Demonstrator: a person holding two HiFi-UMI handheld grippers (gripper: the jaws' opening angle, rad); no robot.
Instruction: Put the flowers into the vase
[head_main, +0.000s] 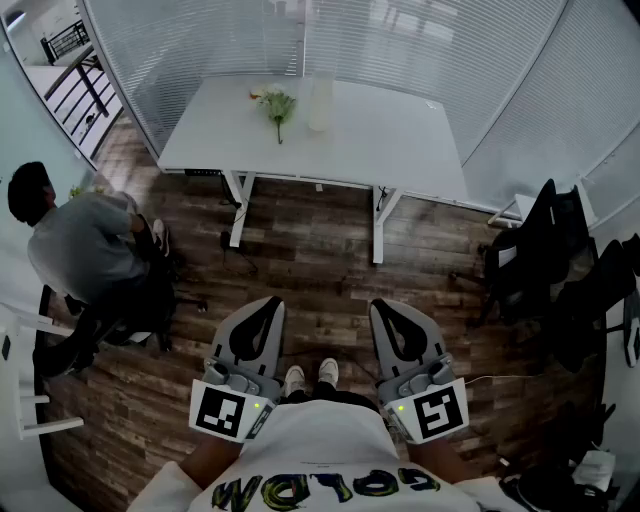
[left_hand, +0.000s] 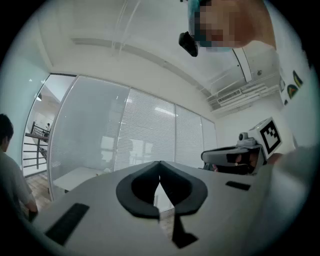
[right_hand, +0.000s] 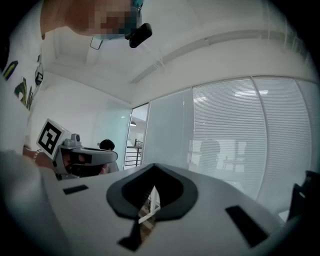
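The person's white shirt (head_main: 320, 450) fills the bottom of the head view. In front of it, the left gripper (head_main: 271, 302) and the right gripper (head_main: 381, 304) are held level and side by side, a little apart, each with its marker cube at the near end. Both point towards the bench.

In the left gripper view the jaws are clenched, the dark pads meeting at the tips with nothing between them. The right gripper view shows the same: jaws pressed together and empty. Each gripper view also catches the other gripper beside it.

Between the two grippers, a pair of white shoes (head_main: 309, 377) stands on the wooden plank floor (head_main: 330, 275).

To the left, a person in a grey top (head_main: 85, 245) sits facing away. To the right, dark chairs (head_main: 545, 250) stand near the wall.

Farther on, well away from both grippers, is the white bench (head_main: 400, 145). The flowers (head_main: 277, 102) lie flat on its far half, with the green and pale heads towards the wall and the stems pointing back at the near edge. The clear vase (head_main: 320, 98) stands upright just to the right of them. No flower is in it.

Behind the bench runs a glass wall with white blinds (head_main: 400, 40).
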